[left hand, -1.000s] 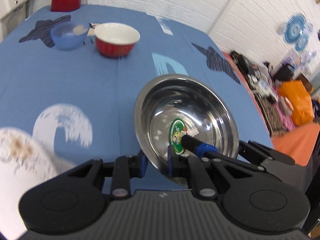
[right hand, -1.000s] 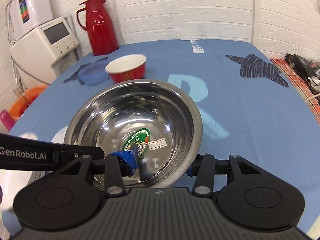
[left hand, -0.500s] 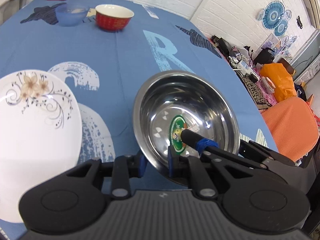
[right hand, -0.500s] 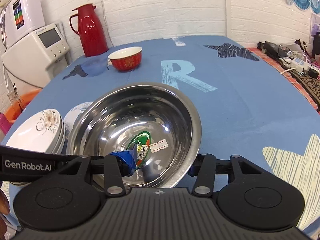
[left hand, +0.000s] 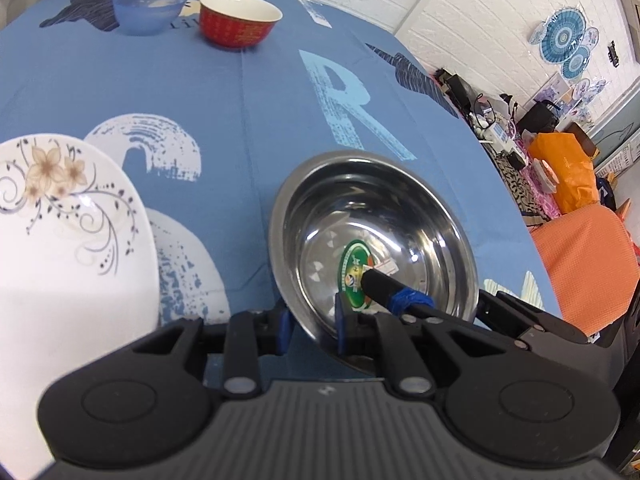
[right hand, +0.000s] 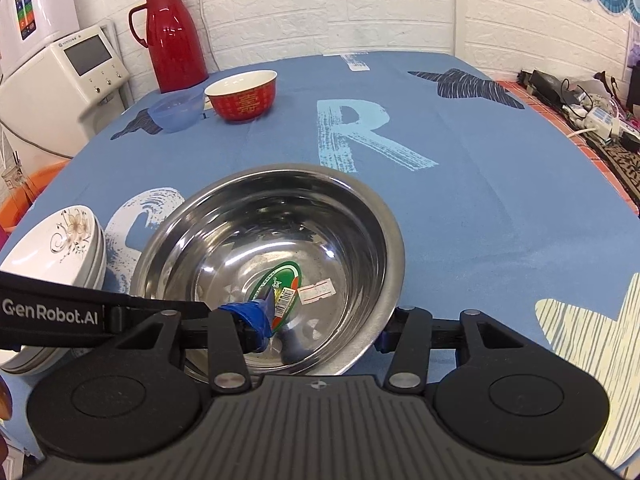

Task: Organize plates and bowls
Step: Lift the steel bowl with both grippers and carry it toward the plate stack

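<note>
A steel bowl (left hand: 400, 216) (right hand: 280, 220) with a green sticker inside is held between both grippers over the blue tablecloth (right hand: 480, 180). My left gripper (left hand: 312, 322) is shut on the bowl's near rim. My right gripper (right hand: 316, 332) is shut on the opposite wall, with one taped finger (left hand: 384, 286) inside the bowl and the other outside the rim. A stack of white floral plates (left hand: 60, 240) (right hand: 52, 248) sits just left of the bowl. A red bowl (left hand: 238, 20) (right hand: 244, 96) and a small blue bowl (left hand: 150, 6) (right hand: 176, 110) stand side by side at the far end.
A red thermos (right hand: 172, 36) stands at the table's far left corner, and a white appliance (right hand: 60, 80) is beside the table. An orange-covered seat (left hand: 584, 264) and floor clutter lie past the right edge. Bare cloth spreads right of the bowl.
Both grippers have carried the steel bowl back toward the table's near end. The red and blue bowls now look farther away, and the plate stack has come into view on the left.
</note>
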The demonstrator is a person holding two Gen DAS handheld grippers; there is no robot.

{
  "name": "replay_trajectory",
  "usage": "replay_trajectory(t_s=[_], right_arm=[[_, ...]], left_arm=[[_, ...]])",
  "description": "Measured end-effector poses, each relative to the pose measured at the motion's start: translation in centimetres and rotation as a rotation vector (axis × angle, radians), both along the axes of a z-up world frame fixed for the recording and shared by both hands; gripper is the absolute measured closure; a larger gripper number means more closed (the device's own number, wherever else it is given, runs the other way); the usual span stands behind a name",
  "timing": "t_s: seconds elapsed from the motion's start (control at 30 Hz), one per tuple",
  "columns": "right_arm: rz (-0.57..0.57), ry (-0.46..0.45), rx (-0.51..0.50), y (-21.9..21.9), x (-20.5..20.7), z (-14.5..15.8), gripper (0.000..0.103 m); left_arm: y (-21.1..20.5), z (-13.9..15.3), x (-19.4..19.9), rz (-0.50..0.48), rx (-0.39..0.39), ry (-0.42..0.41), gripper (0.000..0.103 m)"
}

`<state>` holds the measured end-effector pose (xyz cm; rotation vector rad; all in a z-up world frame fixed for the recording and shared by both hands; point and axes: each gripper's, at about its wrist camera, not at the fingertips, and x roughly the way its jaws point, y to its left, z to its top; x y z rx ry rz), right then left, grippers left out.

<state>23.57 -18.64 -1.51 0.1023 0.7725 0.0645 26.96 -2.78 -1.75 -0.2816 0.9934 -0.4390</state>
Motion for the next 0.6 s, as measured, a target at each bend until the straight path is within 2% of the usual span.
replay_trajectory(t_s=[0.17, 0.27, 0.37, 0.43, 0.47, 0.53, 0.6], right_arm=[[0.009, 0.005, 0.017, 0.1, 0.2, -0.5, 0.069], [0.001, 0.005, 0.029, -0.2, 0.0, -0.4, 0.071], [-0.035, -0.009, 0.042, -1.1, -0.4, 0.0, 0.071], [-0.068, -0.037, 0.069, -2.0, -1.0, 0.6, 0.071], [-0.076, -0.051, 0.082, -2.4, -1.3, 1.0, 0.071], [-0.093, -0.088, 0.095, -3.0, -1.9, 1.9, 0.071], [-0.1, -0.119, 0.097, -3.4, -2.4, 2.8, 0.07]], left_arm=[[0.1, -0.3, 0.4, 0.023, 0.012, 0.004, 0.094], [-0.4, -0.3, 0.7, 0.017, 0.038, -0.001, 0.089], [-0.5, -0.1, 0.8, 0.01, 0.023, 0.014, 0.07], [-0.3, 0.4, 0.6, -0.002, -0.01, 0.012, 0.044], [-0.2, 0.8, 0.4, -0.01, -0.026, 0.009, 0.042], [-0.1, 1.7, -0.1, -0.005, -0.017, -0.006, 0.041], [0.4, 2.4, -0.3, -0.011, -0.039, -0.014, 0.041]])
